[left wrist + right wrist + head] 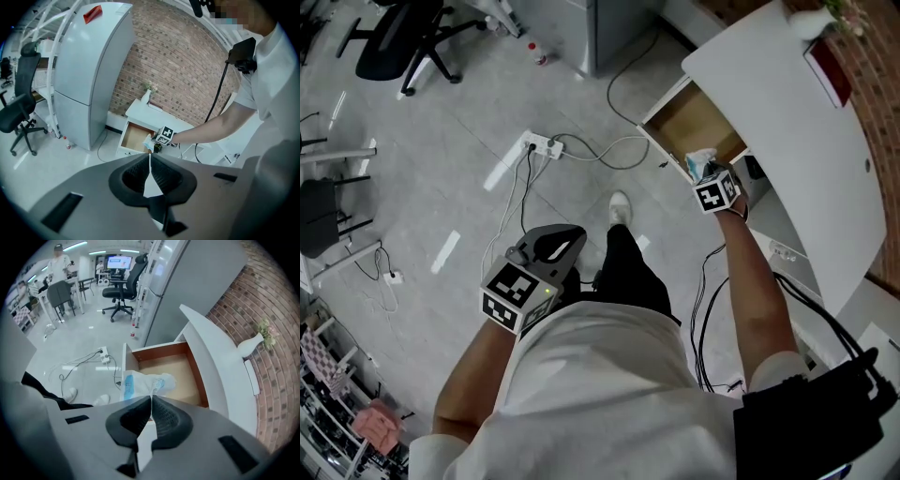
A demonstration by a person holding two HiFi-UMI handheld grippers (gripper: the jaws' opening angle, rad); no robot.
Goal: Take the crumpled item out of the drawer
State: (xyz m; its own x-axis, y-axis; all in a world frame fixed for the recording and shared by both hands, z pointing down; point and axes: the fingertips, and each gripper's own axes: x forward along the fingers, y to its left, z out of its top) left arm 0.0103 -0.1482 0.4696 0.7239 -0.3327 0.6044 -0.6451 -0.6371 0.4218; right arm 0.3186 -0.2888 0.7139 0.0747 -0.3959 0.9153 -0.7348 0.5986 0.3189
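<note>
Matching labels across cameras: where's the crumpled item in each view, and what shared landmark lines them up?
Head view: crumpled item at upper right, by the front edge of the open drawer.
Left gripper view: small, just above centre, in front of the drawer.
Right gripper view: centre, pinched in the right claw, over the drawer front.
Shared landmark: the open drawer, wooden inside, seen in all three.

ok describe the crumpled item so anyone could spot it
Start at the white curved-top table by the red brick wall; its wooden drawer stands open. Over the drawer's front edge hangs the crumpled white plastic wrapper with blue print, pinched in the right hand-held gripper, the only wrinkled thing there.
</note>
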